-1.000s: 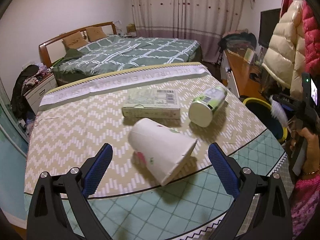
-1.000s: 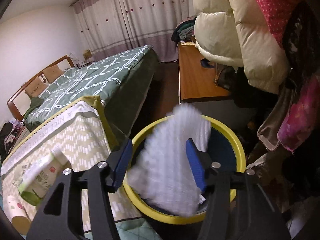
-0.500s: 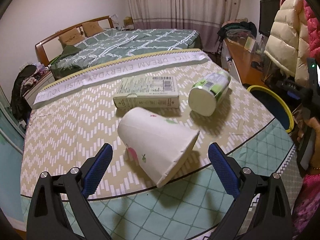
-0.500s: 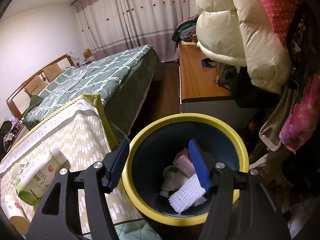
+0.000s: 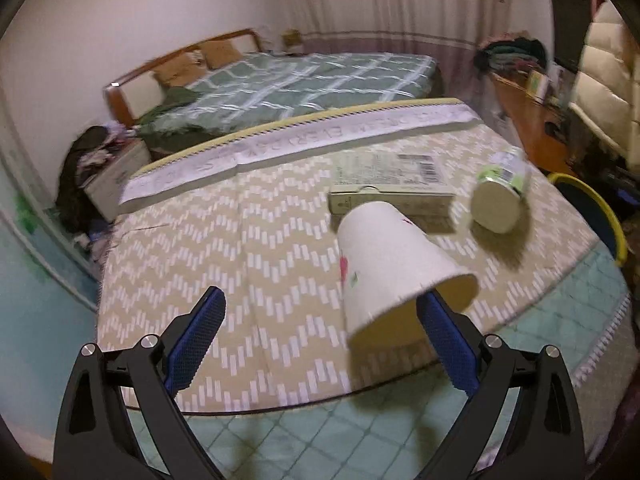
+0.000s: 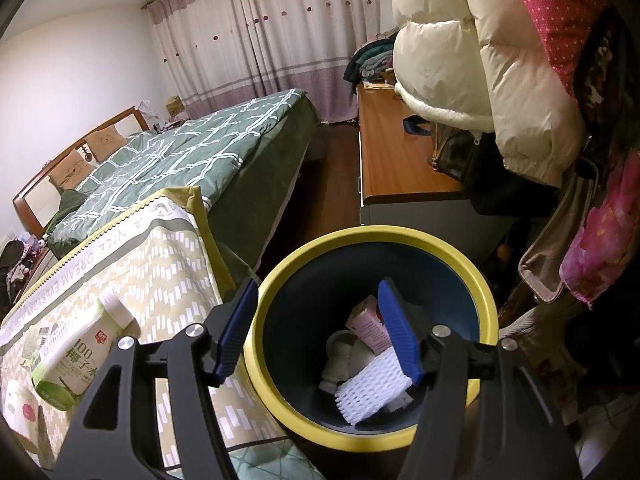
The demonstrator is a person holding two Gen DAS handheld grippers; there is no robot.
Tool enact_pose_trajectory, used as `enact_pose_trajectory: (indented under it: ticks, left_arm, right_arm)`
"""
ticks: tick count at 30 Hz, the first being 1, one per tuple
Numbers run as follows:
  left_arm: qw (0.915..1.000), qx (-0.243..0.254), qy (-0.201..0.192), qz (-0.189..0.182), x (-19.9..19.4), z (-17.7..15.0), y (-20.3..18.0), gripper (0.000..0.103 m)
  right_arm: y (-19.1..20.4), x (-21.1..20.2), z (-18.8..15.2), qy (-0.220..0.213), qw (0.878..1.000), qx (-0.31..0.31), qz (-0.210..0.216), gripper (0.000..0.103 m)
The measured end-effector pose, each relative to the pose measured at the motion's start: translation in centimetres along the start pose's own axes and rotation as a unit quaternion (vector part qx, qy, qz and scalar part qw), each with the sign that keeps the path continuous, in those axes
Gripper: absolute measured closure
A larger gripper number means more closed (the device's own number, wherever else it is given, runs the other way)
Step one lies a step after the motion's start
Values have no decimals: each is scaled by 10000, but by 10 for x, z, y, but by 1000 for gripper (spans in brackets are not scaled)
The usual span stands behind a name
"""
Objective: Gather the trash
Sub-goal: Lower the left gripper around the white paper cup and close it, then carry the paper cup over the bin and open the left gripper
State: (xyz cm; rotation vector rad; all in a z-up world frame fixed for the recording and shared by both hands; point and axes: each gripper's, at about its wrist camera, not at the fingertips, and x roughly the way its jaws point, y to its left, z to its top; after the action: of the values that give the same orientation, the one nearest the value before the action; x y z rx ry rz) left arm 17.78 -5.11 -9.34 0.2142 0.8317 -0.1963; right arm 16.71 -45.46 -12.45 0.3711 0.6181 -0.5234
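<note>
1. The paper cup [image 5: 384, 264] is off-white with a small pink and green print
2. The flat carton [image 5: 390, 184] is pale green with a black barcode
3. The bottle [image 6: 76, 356] has a green and white label, a white cap and a red mark
4. The cloth [image 5: 224, 248] on the desk is beige with a white zigzag of dashes and a grey lettered band
5. The bin [image 6: 486, 292] has a yellow rim and dark blue inside
6. In it lie a white foam net [image 6: 372, 388] and a pink box [image 6: 366, 326]
7. The fingers [image 6: 396, 332] carry blue ridged pads on black arms
8. The bed quilt [image 6: 192, 152] is green with white lattice lines
</note>
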Motion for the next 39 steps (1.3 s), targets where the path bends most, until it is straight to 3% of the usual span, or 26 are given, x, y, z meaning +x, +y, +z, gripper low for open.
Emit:
enact_pose_trajectory:
  ticks: [4, 7, 11, 18, 25, 27, 29, 30, 34, 39]
  left_arm:
    - [9953, 234, 312, -882, -6, 4, 0, 8]
    - [9916, 180, 466, -1197, -3, 13, -7, 8]
    - [9925, 167, 573, -1067, 10, 31, -22, 8]
    - [9929, 136, 1154, -264, 61, 50, -33, 8]
    - [9853, 247, 1602, -545, 77, 50, -37, 9]
    - [9823, 321, 1715, -675, 80, 49, -41, 12]
    - [9796, 377, 1816, -768, 82, 47, -44, 24]
    - [9783, 401, 1860, -815, 84, 47, -45, 25]
    - [9787, 500, 1773, -911, 77, 45, -47, 33]
    - [9808, 705, 1513, -1011, 55, 46, -51, 35]
  right_arm:
    - [-1, 1, 0, -3, 10000, 26, 32, 42]
    - [0, 0, -2, -8, 10000, 19, 44, 42]
    - [1, 0, -2, -10, 10000, 23, 74, 42]
    - [-1, 1, -2, 19, 9998, 71, 173, 41]
    - [-4, 4, -1, 80, 9994, 141, 320, 41]
    - [-5, 4, -1, 86, 9992, 149, 352, 41]
    - [-4, 4, -1, 96, 9991, 155, 386, 41]
    - [-5, 4, -1, 95, 9990, 162, 400, 41]
    - [-5, 3, -2, 95, 9988, 184, 446, 41]
    - [-5, 3, -2, 88, 9986, 181, 481, 41]
